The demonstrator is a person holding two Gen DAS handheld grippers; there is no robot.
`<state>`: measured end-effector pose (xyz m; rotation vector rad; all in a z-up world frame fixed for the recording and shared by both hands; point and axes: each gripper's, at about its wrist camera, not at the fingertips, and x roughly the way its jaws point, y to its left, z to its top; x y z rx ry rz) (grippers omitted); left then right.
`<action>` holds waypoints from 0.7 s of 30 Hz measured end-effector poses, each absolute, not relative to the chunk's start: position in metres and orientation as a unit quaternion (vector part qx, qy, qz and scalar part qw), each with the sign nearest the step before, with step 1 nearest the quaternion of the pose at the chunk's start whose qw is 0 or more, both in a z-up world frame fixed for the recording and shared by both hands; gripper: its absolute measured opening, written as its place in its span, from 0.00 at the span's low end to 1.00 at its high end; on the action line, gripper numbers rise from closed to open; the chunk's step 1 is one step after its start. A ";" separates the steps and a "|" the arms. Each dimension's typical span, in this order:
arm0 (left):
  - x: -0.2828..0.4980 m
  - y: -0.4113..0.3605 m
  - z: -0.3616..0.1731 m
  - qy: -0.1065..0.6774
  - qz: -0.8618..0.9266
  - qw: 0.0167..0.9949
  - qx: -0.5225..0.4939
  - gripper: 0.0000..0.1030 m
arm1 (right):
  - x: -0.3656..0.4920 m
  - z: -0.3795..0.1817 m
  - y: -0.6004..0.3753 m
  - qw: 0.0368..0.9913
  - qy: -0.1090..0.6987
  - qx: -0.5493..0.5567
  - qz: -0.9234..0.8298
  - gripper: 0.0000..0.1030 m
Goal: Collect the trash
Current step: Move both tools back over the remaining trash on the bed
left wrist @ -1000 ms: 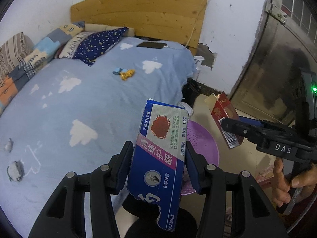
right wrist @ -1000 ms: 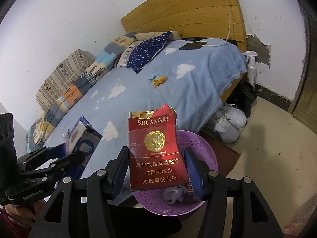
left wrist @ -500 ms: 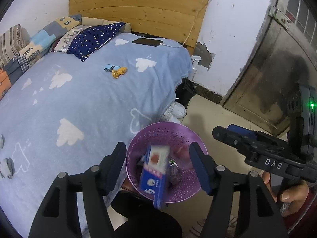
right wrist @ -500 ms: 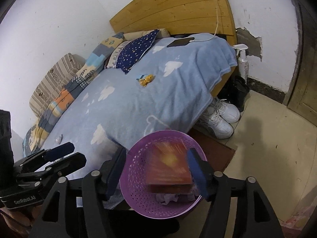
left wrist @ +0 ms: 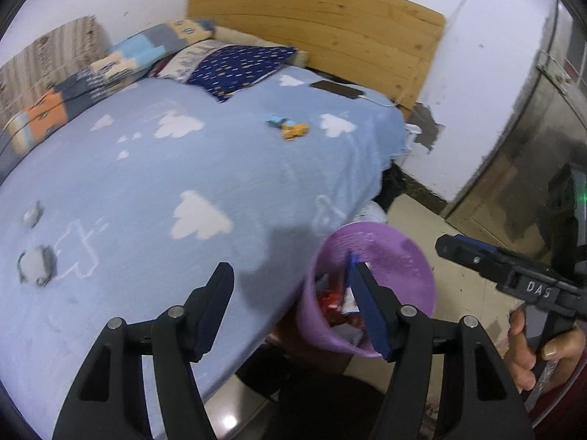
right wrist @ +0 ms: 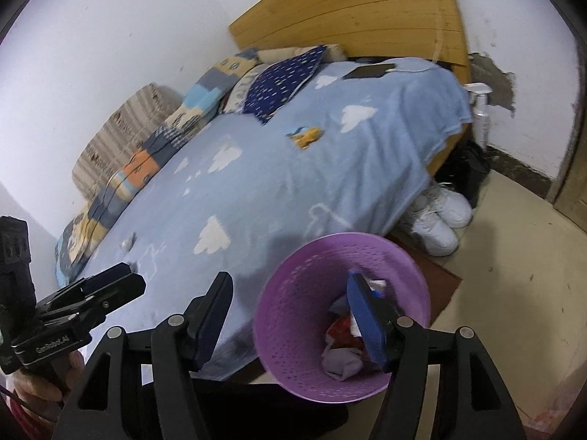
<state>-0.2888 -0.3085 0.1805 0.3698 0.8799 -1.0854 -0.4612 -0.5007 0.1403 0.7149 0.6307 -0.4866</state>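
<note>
A purple perforated waste basket (left wrist: 411,256) stands on the floor at the bed's edge, also in the right wrist view (right wrist: 293,315). It holds red and white trash (right wrist: 341,333). My left gripper (left wrist: 293,308) is open and empty, above the bed edge and the basket's left rim. My right gripper (right wrist: 290,315) is open and empty, above the basket. A small yellow and blue item (left wrist: 291,130) lies on the blue blanket, also seen in the right wrist view (right wrist: 306,135). Small grey scraps (left wrist: 36,267) lie at the blanket's near left.
The bed (left wrist: 146,183) with a cloud-print blanket fills the left. Pillows (left wrist: 234,66) and a phone (left wrist: 335,88) lie by the wooden headboard (left wrist: 323,25). White shoes (right wrist: 436,223) and a spray bottle (right wrist: 480,110) are beside the bed. A metal door (left wrist: 532,146) is at right.
Both grippers opened. The blue box fell from the left gripper and the red cigarette pack from the right gripper into the purple basket. Both grippers then swung left toward the bed.
</note>
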 end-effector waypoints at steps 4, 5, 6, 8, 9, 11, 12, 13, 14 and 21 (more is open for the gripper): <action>-0.266 -0.277 0.172 0.415 -0.475 0.761 0.150 0.63 | -0.428 0.144 -0.482 0.870 0.317 0.318 -0.203 0.66; -0.260 -0.267 0.170 0.417 -0.468 0.766 0.146 0.63 | -0.419 0.146 -0.478 0.873 0.321 0.312 -0.196 0.66; -0.254 -0.256 0.168 0.418 -0.462 0.769 0.142 0.63 | -0.410 0.148 -0.473 0.875 0.324 0.306 -0.188 0.66; -0.241 -0.234 0.163 0.421 -0.446 0.778 0.136 0.63 | -0.390 0.153 -0.460 0.882 0.331 0.290 -0.170 0.66; -0.234 -0.222 0.161 0.422 -0.437 0.783 0.132 0.63 | -0.379 0.156 -0.454 0.885 0.336 0.281 -0.161 0.66; -0.219 -0.201 0.157 0.424 -0.421 0.792 0.121 0.63 | -0.356 0.161 -0.442 0.890 0.345 0.265 -0.140 0.66; -0.206 -0.186 0.153 0.429 -0.407 0.799 0.112 0.63 | -0.348 0.163 -0.437 0.891 0.348 0.260 -0.132 0.66; -0.196 -0.173 0.151 0.433 -0.395 0.804 0.104 0.63 | -0.332 0.165 -0.430 0.893 0.354 0.252 -0.119 0.66; -0.185 -0.160 0.148 0.437 -0.383 0.809 0.093 0.63 | -0.319 0.167 -0.424 0.894 0.360 0.243 -0.108 0.66; -0.085 -0.067 0.129 0.442 -0.234 0.866 0.013 0.63 | -0.190 0.168 -0.361 0.895 0.406 0.183 0.002 0.66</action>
